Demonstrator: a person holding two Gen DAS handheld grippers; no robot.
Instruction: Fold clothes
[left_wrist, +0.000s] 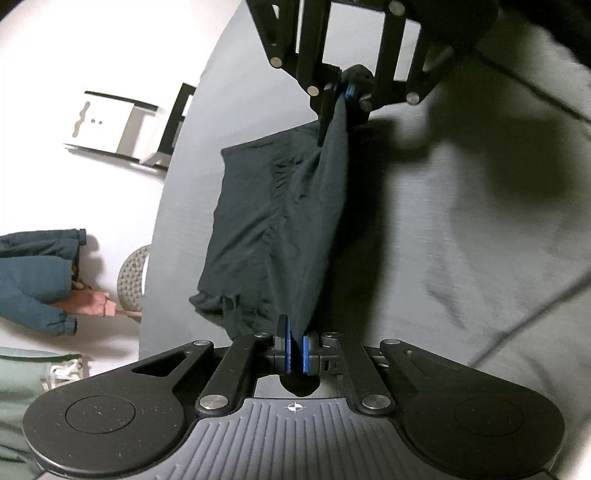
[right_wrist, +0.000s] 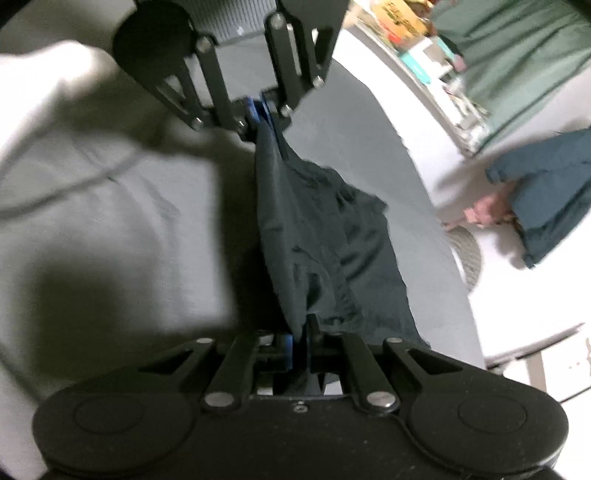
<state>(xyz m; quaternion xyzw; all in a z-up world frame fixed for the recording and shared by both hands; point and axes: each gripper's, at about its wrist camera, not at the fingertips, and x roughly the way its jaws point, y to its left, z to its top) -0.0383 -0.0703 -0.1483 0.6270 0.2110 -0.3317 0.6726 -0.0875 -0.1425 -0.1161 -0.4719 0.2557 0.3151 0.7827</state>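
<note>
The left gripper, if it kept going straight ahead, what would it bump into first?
Probably the right gripper, which faces the left gripper across the dark garment both pinch. Depth is hard to judge.

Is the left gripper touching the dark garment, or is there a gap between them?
Touching. In the left wrist view the left gripper has its blue-padded fingers closed on an edge of the dark garment, with the cloth pinched between them.

From my feed: a grey sheet covers the bed; beyond it, a person's blue padded sleeve, a white stool and green curtain.
</note>
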